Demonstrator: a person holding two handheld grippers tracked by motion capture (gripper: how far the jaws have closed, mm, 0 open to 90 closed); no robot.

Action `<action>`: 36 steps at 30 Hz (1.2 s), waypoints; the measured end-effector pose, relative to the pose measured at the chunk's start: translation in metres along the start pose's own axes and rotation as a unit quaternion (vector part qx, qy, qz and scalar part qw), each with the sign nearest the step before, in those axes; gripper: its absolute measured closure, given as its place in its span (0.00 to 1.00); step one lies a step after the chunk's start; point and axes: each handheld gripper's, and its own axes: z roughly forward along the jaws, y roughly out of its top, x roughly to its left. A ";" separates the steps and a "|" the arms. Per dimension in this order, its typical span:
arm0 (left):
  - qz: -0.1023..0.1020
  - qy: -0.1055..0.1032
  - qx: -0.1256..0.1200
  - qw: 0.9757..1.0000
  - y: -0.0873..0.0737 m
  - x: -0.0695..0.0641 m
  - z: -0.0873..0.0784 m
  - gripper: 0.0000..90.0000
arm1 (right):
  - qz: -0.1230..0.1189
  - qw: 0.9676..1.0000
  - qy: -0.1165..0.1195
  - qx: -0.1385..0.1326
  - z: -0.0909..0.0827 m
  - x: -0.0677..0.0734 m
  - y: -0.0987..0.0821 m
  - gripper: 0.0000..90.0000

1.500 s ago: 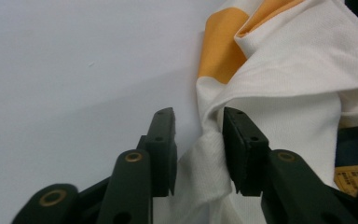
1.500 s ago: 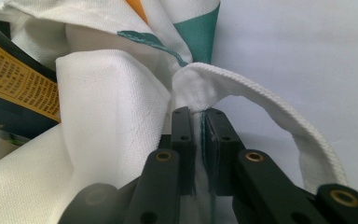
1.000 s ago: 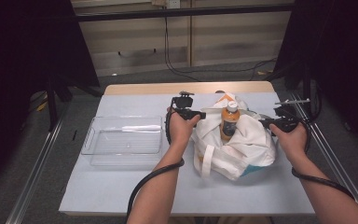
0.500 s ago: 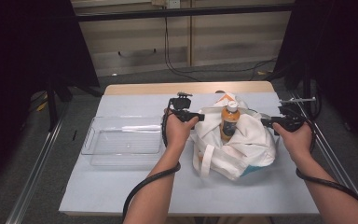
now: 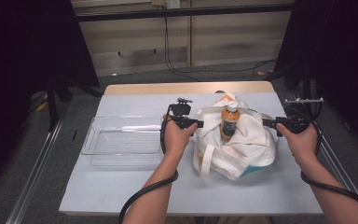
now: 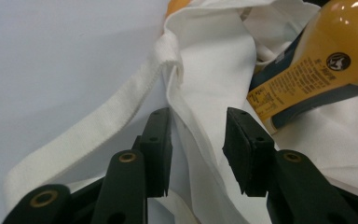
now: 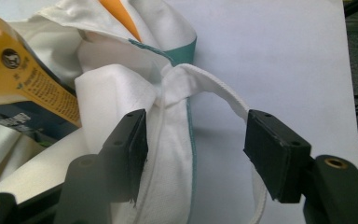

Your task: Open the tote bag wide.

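A white cloth tote bag (image 5: 242,144) lies on the table with an orange drink bottle (image 5: 229,122) standing in its mouth. My left gripper (image 5: 199,124) is at the bag's left rim and has just been closing. In the left gripper view it (image 6: 198,149) is open, with a fold of the bag's rim (image 6: 205,74) loose between the jaws, beside a strap (image 6: 98,135) and the bottle (image 6: 317,65). My right gripper (image 5: 265,122) is at the right rim and has just been opening. In its own view it (image 7: 196,149) stands open around the rim (image 7: 116,88) and a strap (image 7: 223,88).
A clear plastic tray (image 5: 121,163) sits left of the bag, close to my left hand. The grey table mat (image 5: 135,191) runs to the front edge. Dark stands and cables border the table on both sides.
My right hand has drifted slightly to the right, away from the bottle, and its jaws stand wider. The left hand has shifted a little. Bag and bottle stay in place.
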 end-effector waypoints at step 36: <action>-0.027 0.007 0.028 0.999 -0.021 0.009 -0.001 0.97 | -0.064 0.996 0.063 0.005 0.007 0.021 -0.027 1.00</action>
